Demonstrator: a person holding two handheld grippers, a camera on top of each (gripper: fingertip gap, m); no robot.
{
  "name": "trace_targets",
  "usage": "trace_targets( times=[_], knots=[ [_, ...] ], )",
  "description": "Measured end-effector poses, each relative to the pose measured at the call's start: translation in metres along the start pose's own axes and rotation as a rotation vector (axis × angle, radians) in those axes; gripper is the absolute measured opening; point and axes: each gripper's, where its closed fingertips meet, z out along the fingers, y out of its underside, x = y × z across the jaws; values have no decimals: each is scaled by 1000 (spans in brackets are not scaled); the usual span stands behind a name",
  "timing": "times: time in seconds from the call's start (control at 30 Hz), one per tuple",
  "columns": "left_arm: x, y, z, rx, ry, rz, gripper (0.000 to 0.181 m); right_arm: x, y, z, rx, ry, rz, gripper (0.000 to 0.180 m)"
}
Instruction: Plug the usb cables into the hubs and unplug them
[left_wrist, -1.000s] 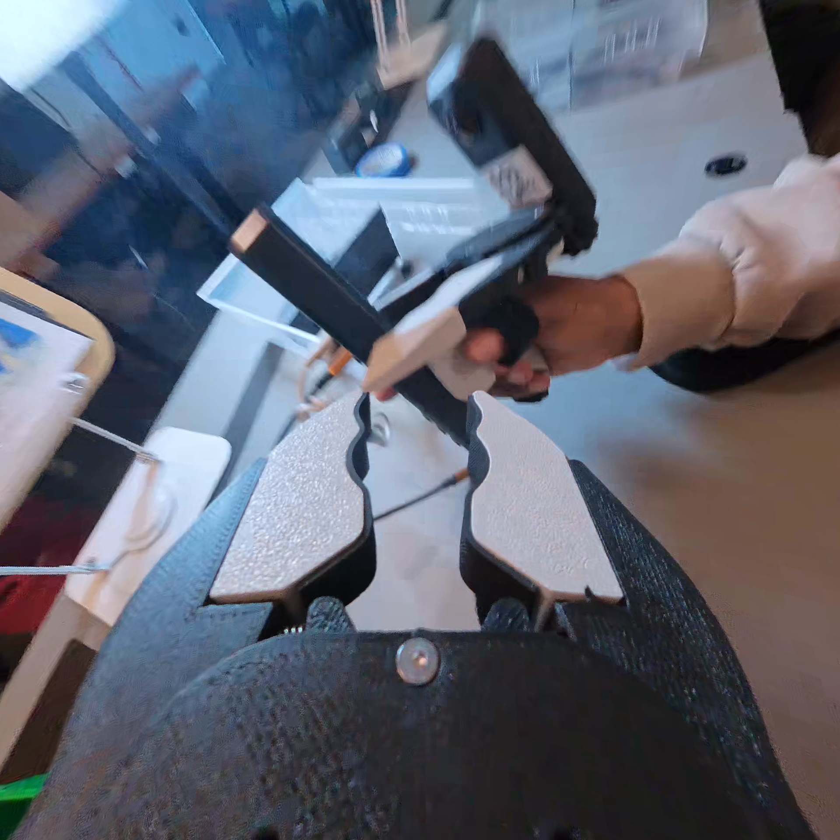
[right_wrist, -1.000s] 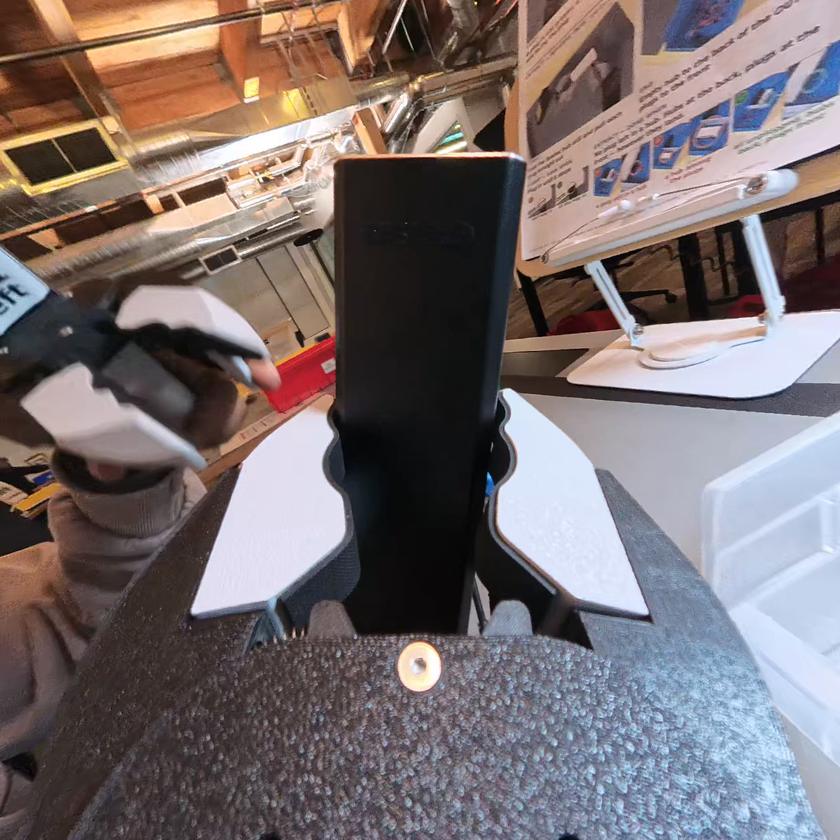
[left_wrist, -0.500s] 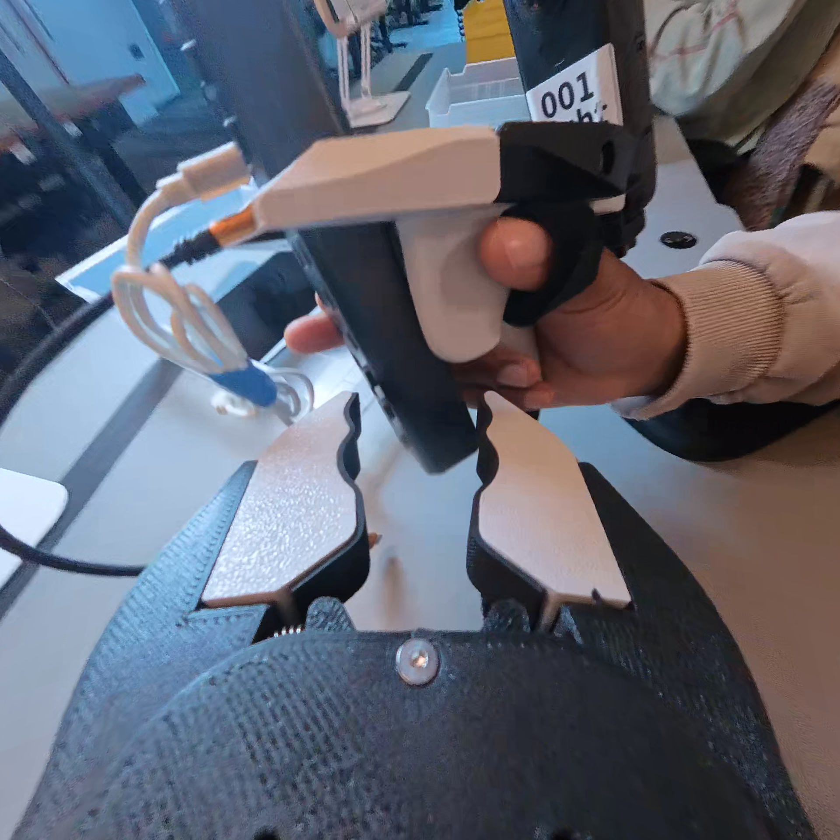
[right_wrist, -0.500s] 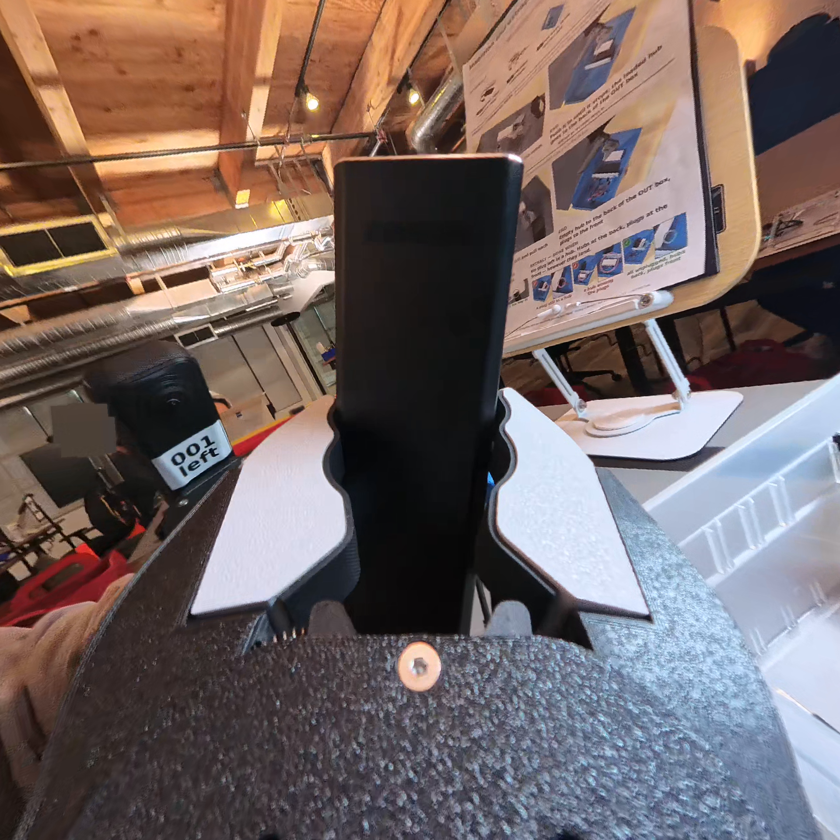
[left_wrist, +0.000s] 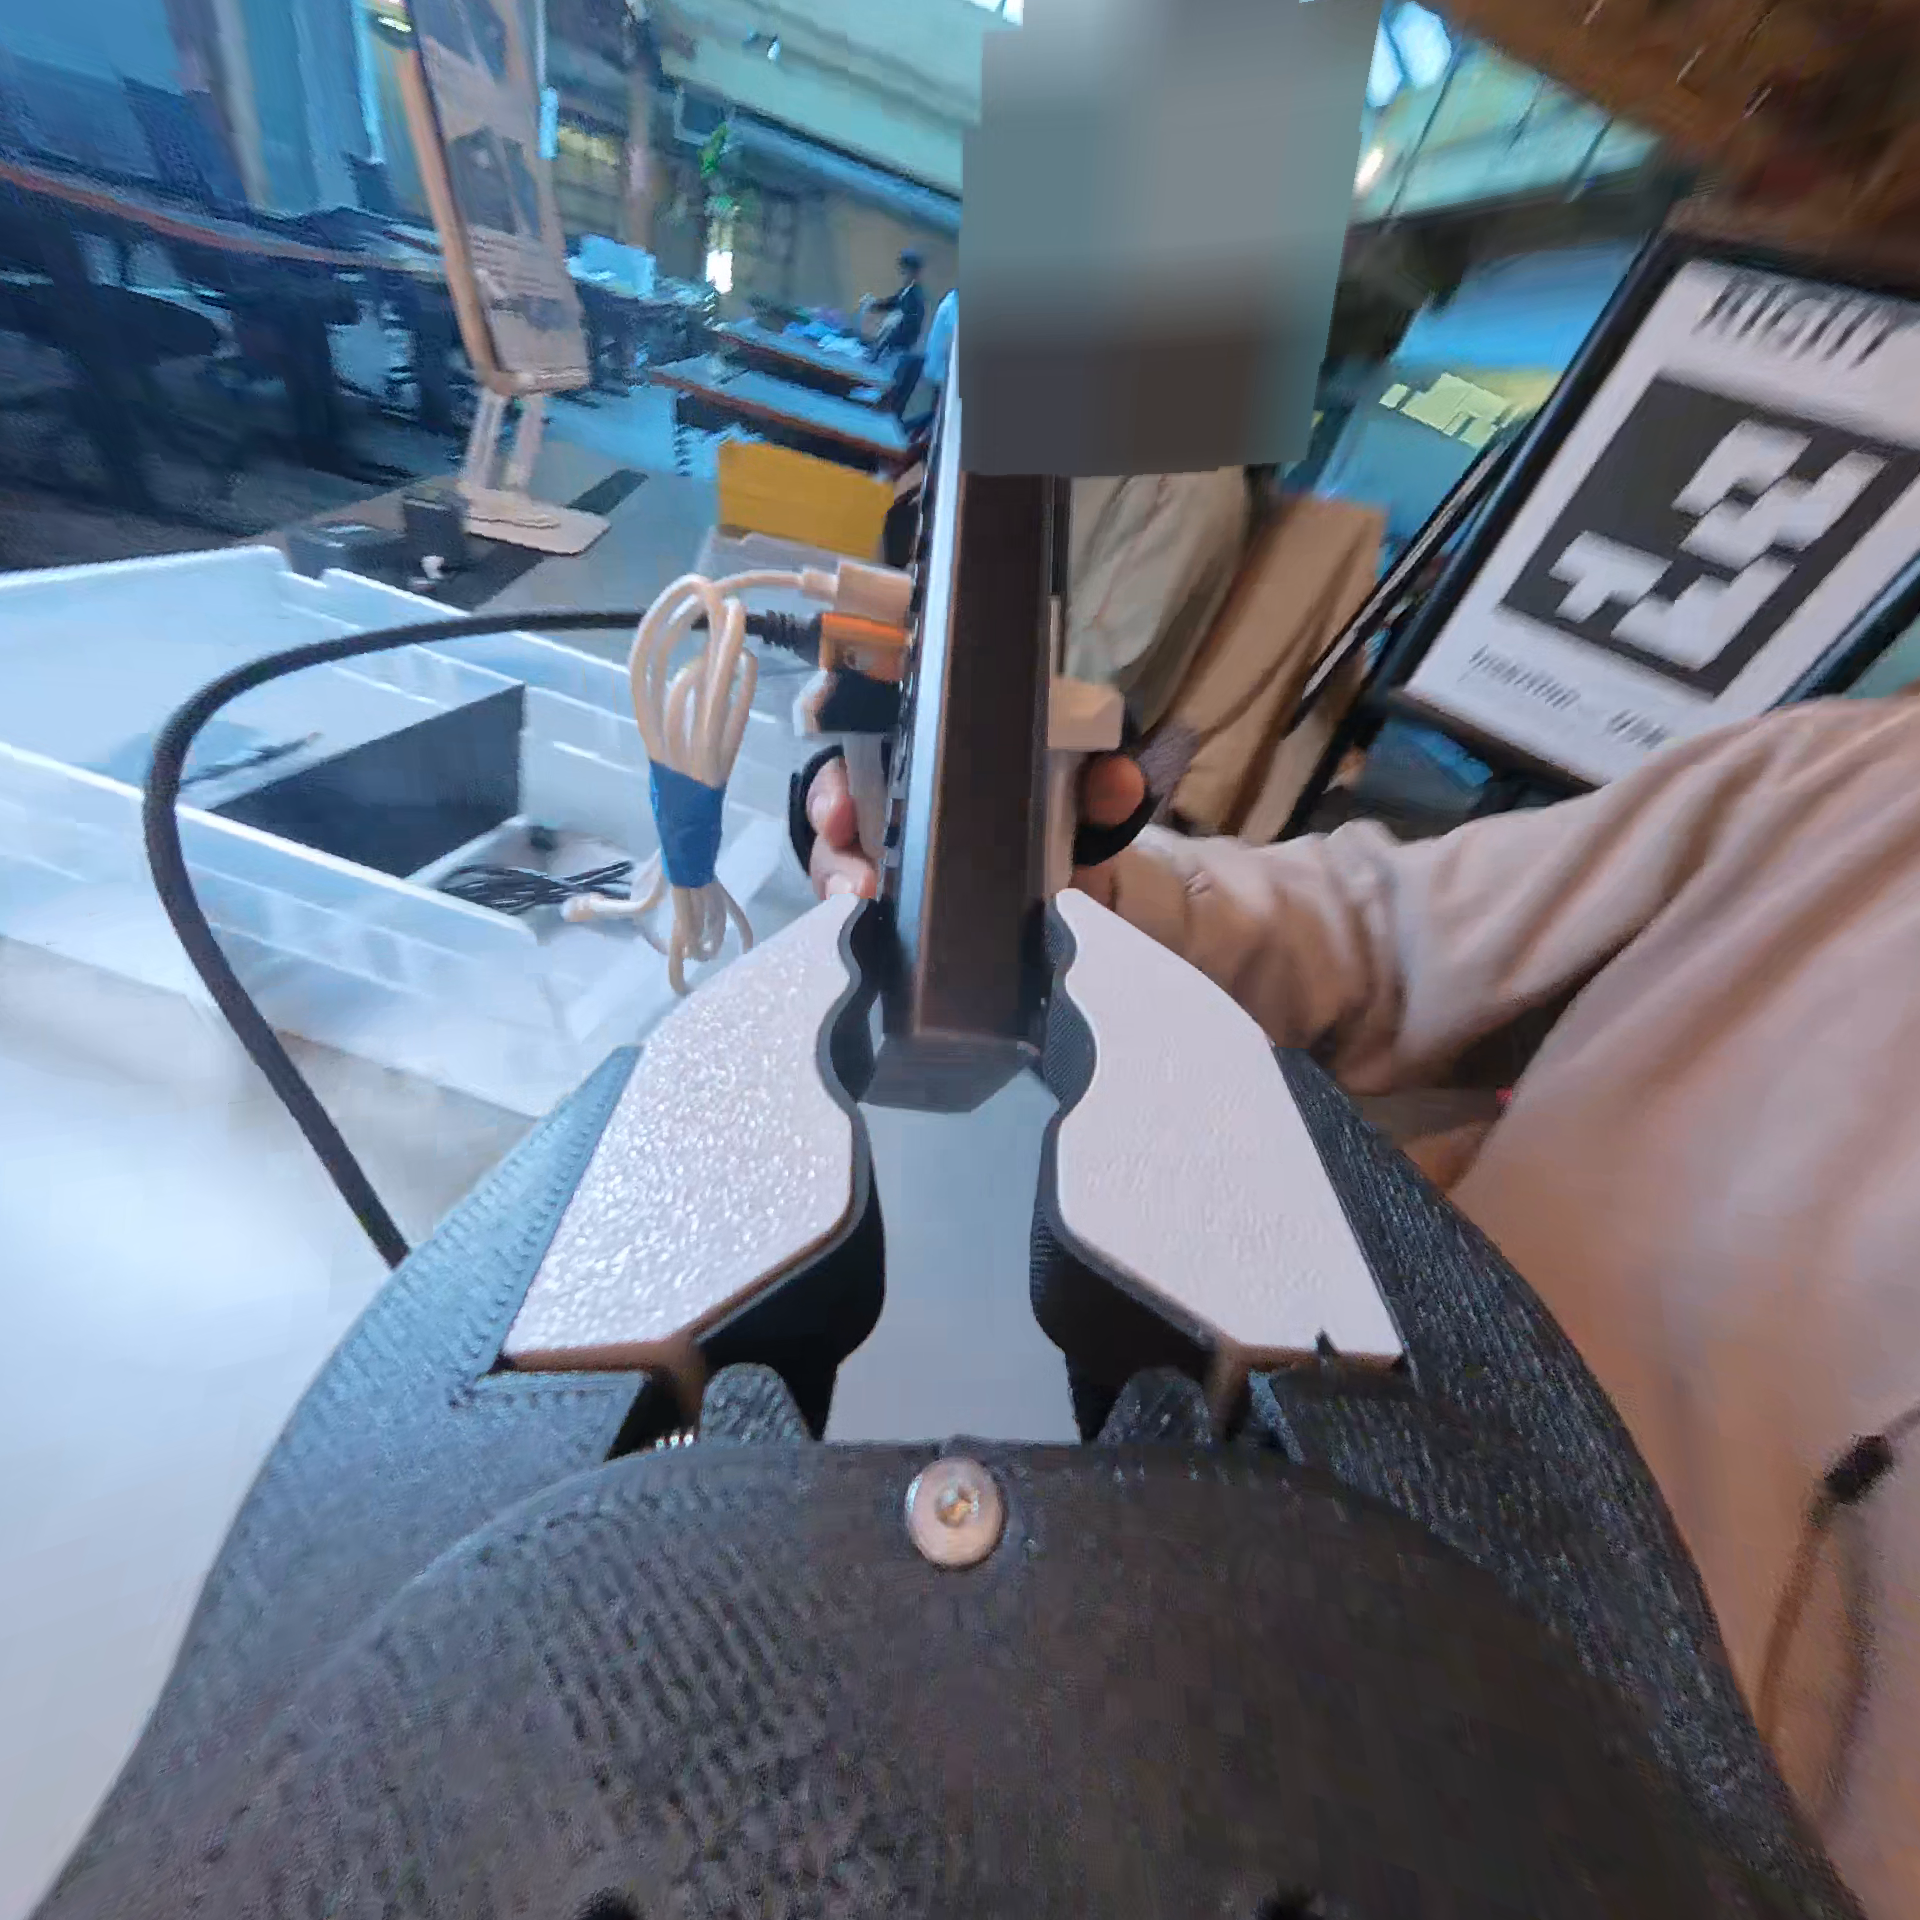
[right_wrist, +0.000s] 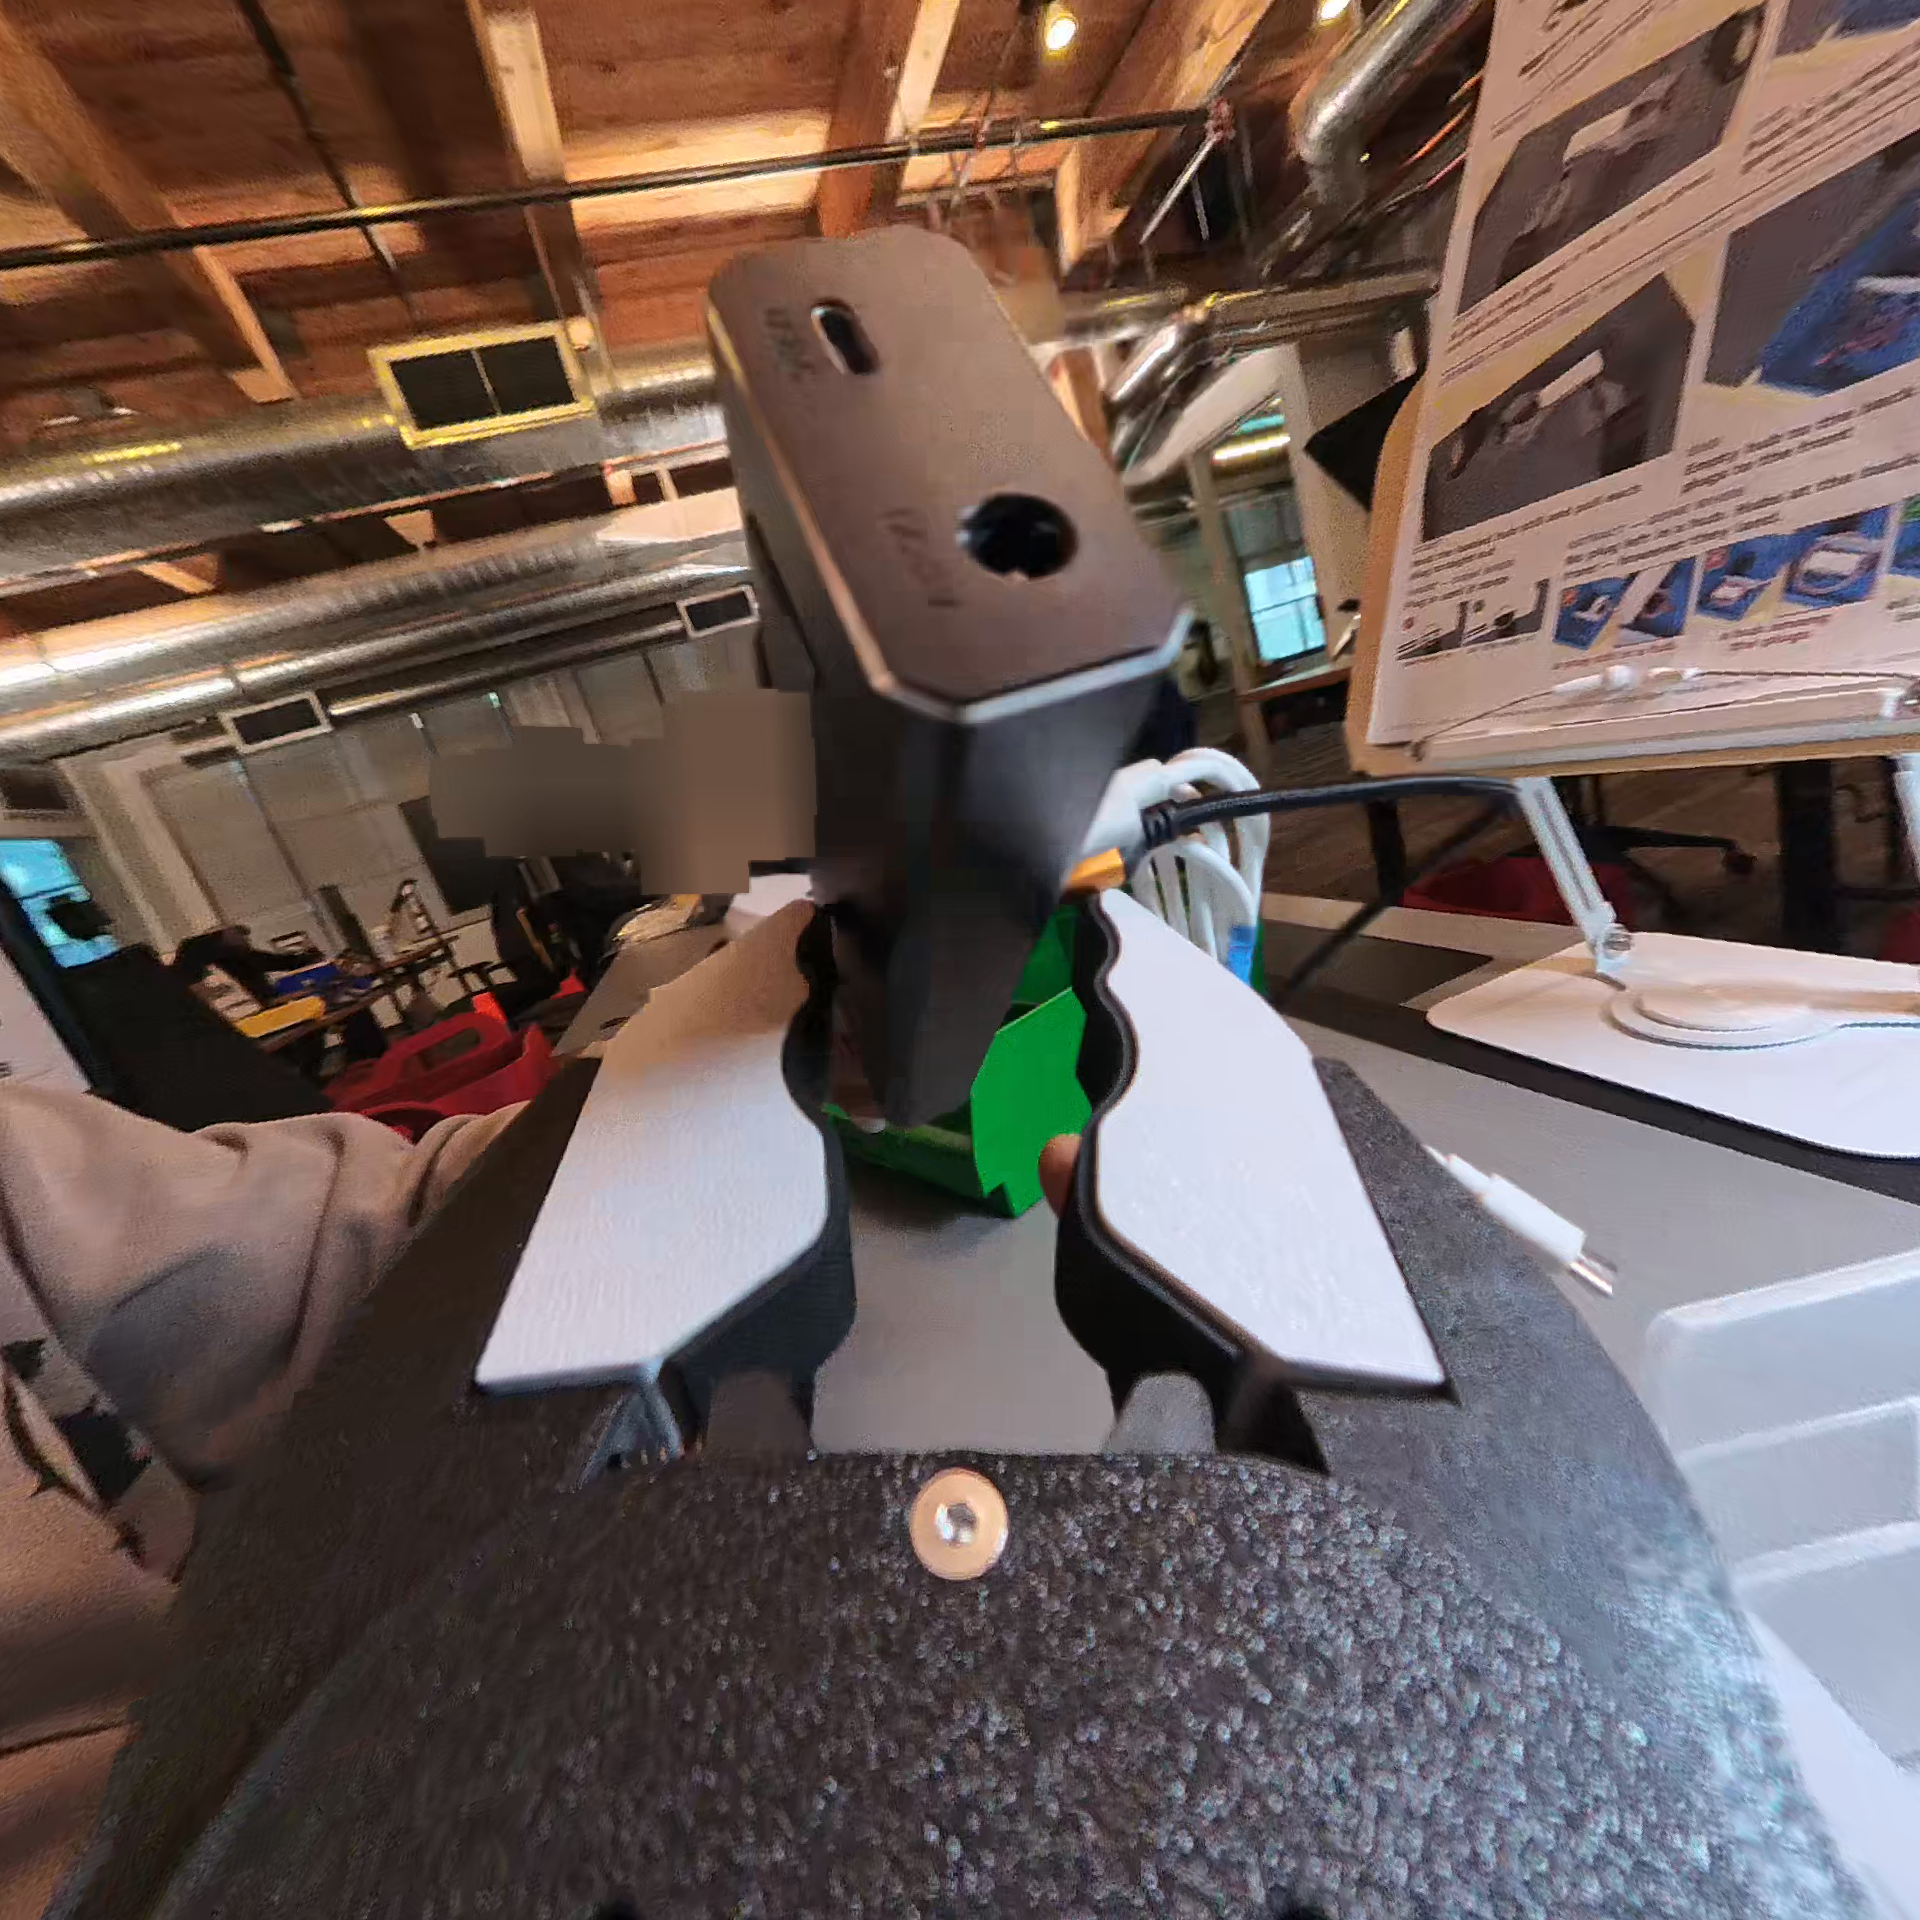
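The black USB hub (left_wrist: 987, 727) stands on end, with its near end between my left gripper's (left_wrist: 956, 925) fingertips, which are shut on it. A cream cable bundle (left_wrist: 691, 748) with blue tape and a black braided cable (left_wrist: 177, 790) with an orange plug (left_wrist: 852, 644) are plugged into the hub's left face. In the right wrist view the hub (right_wrist: 935, 499) leans toward the camera, its end face showing. My right gripper (right_wrist: 951, 925) is open, and the hub's lower part sits loosely between its tips. The white bundle (right_wrist: 1205, 862) and black cable (right_wrist: 1330, 795) hang to the right.
A white divided tray (left_wrist: 312, 935) on the left holds a black box (left_wrist: 395, 769) and a black cable (left_wrist: 551, 883). A loose white plug (right_wrist: 1527, 1236), another tray (right_wrist: 1787, 1455) and an instruction board (right_wrist: 1662, 416) on a stand are on the right. A person's sleeve (left_wrist: 1558, 935) crosses on the right. Left tips to right tips: about 5 cm.
The hub, held deep in my right gripper before, is now out of its jaws and tilted. My left gripper has swung in line with the hub and closed on its end.
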Motion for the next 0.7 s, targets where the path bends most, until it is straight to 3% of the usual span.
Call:
trace_targets(
  times=[0.1, 0.2, 0.3, 0.5, 0.6, 0.7],
  knots=[
    [-3, 1, -3, 58, 84, -130, 30, -6, 10, 3, -34, -43, 22, 30],
    [-14, 6, -2, 79, 66, -188, 30, 3, 14, 3, -30, 8, 25, 28],
    [-33, 13, 0, 19, -108, -98, 32, 15, 16, 0, -37, 80, 4, 28],
    [-45, 24, 14, -233, -477, 383, 52, 34, 12, -5, -9, 262, 0, 27],
    [-46, 34, 32, -267, -540, 401, 62, 34, 20, -2, -31, 310, -12, 27],
    [-51, 41, 36, -241, -537, 301, 61, 39, 26, -2, -88, 385, -119, 27]
  ],
)
